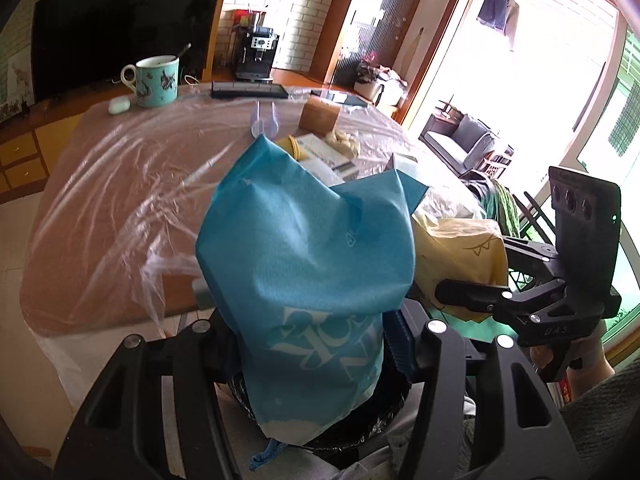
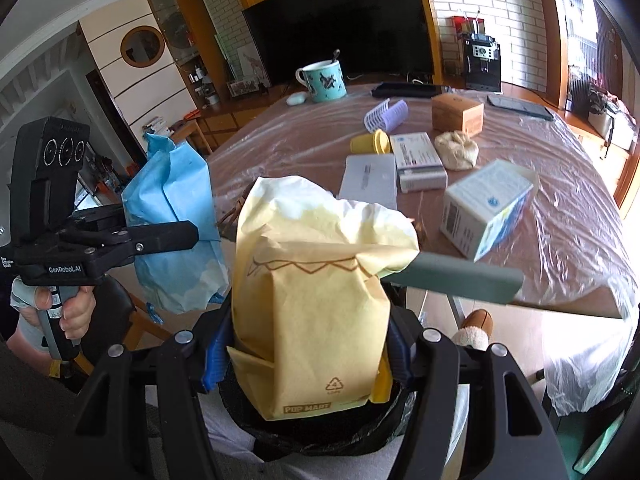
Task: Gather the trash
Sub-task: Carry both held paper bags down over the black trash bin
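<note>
My left gripper (image 1: pixel 316 356) is shut on a crumpled blue paper bag (image 1: pixel 304 248), held upright off the table's near edge; it also shows in the right wrist view (image 2: pixel 176 216). My right gripper (image 2: pixel 308 356) is shut on a yellow paper bag (image 2: pixel 316 304), also seen in the left wrist view (image 1: pixel 460 248). Both bags hang above a bin lined with a black bag (image 2: pixel 320 436), also visible under the blue bag (image 1: pixel 360 432). The two grippers are side by side, close together.
The plastic-covered table (image 2: pixel 560 240) holds a teal mug (image 2: pixel 324 80), a wooden box (image 2: pixel 458 114), white boxes (image 2: pixel 488 208), a yellow cup (image 2: pixel 370 142), a crumpled beige wad (image 2: pixel 456 150) and a purple hair roller (image 2: pixel 386 114). A TV and a coffee machine stand behind.
</note>
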### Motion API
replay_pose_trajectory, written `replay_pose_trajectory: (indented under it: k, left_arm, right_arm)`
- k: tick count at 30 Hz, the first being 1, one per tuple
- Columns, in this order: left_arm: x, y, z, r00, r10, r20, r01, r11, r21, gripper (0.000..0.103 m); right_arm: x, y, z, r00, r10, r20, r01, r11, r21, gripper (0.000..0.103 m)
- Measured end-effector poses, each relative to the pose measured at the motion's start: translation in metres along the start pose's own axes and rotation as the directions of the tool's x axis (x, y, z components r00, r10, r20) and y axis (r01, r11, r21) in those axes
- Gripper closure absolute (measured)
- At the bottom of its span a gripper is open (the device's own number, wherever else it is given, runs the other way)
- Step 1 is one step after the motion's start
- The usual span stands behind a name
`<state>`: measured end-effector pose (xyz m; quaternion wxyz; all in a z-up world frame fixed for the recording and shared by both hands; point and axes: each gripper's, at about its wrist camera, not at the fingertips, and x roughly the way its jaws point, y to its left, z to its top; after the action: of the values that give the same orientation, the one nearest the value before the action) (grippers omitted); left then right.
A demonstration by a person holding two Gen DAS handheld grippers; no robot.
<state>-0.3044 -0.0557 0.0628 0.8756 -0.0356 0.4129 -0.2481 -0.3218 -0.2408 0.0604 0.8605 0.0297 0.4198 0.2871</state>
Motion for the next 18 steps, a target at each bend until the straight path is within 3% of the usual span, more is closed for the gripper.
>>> replay_pose_trajectory:
  k: [18]
  left_arm:
    - [0.039, -0.016, -0.034, 0.994, 0.046, -0.103, -0.041, 0.998, 0.052, 0.045]
  right_arm:
    - [0.023, 0.003, -0.029, 0.994, -0.027, -0.101, 0.027, 1.0, 0.0, 0.041]
